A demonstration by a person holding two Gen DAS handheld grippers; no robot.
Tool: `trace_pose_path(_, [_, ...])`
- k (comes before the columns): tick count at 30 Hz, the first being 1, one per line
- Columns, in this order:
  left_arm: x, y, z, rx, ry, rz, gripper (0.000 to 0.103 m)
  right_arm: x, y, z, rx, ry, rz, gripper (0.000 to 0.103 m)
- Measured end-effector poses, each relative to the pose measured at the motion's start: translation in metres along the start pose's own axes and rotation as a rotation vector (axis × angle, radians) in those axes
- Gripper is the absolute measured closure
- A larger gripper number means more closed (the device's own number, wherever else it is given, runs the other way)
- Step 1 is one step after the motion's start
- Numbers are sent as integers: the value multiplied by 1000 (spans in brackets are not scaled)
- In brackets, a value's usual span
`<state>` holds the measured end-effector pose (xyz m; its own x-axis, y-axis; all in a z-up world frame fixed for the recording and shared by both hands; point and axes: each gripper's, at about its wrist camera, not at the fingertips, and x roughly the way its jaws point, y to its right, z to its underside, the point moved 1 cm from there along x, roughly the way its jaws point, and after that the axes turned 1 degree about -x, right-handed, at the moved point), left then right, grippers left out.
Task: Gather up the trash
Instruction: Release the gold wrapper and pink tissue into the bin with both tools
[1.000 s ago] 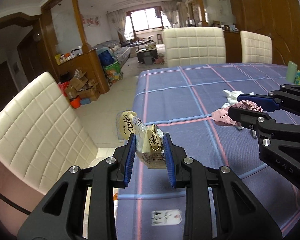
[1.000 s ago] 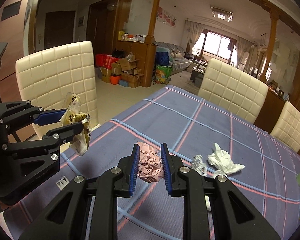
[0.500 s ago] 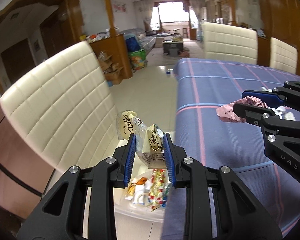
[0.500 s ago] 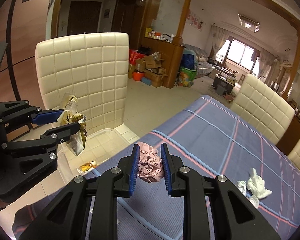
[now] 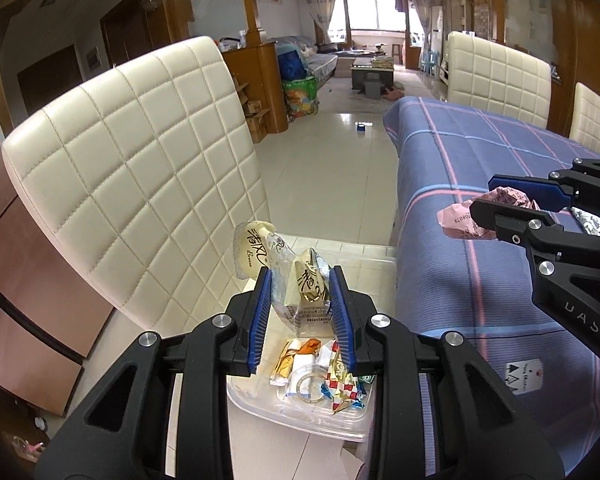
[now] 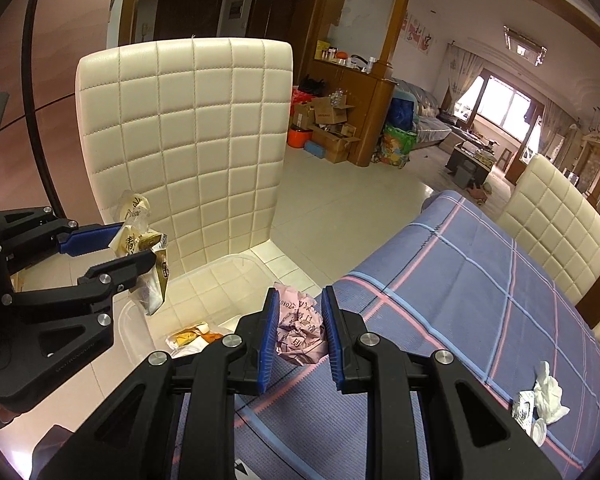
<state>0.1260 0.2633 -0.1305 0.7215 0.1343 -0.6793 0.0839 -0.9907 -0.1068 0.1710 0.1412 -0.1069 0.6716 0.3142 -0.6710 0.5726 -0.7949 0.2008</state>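
My left gripper [image 5: 302, 312] is shut on a clear and cream snack wrapper [image 5: 296, 284] and holds it above a clear plastic bin [image 5: 300, 412] on the floor. The bin holds several wrappers [image 5: 320, 376]. My right gripper [image 6: 300, 324] is shut on a crumpled pink paper ball [image 6: 300, 330], held over the table's left edge. The left gripper with its wrapper [image 6: 144, 248] shows at left in the right wrist view. The right gripper with the pink ball [image 5: 460, 220] shows at right in the left wrist view.
A cream quilted chair [image 5: 132, 184] stands behind the bin [image 6: 220, 276]. The table has a blue plaid cloth [image 5: 480, 184]. A white tissue and small packet [image 6: 540, 396] lie on the cloth at far right. More chairs [image 6: 556, 220] line the far side.
Both grippers have swung left off the table toward the chair. The bin with wrappers has come fully into view under the left gripper. Both grips are unchanged.
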Motion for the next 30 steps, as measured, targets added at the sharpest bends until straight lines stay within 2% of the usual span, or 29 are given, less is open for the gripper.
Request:
trace_pose_path(2, [4, -2, 0, -11, -8, -5, 59, 4, -1, -1, 1, -6, -2, 81])
trace_pose_path(3, [5, -3, 0, -20, -8, -5, 48, 6, -2, -1, 1, -9, -3, 81])
trace_pose_path(5, [6, -7, 0, -34, -2, -10, 34, 10, -3, -2, 1, -14, -4, 81])
trace_pose_path(7, [6, -9, 0, -44, 8, -21, 12, 13, -3, -3, 1, -18, -4, 81])
trace_pose_path(12, [4, -17, -1, -48, 30, -66, 11, 19, -3, -3, 4, -30, -8, 81])
trace_pose_path(24, [-3, -25, 8, -47, 26, -110, 9, 24, -22, -5, -39, -33, -38, 81])
trace_pose_path(29, [-4, -33, 10, -77, 16, -108, 9, 23, -27, -5, -52, -28, -47, 79])
trace_pose_path(30, [-4, -34, 10, -81, 15, -108, 9, 22, -28, -5, -59, -30, -45, 76])
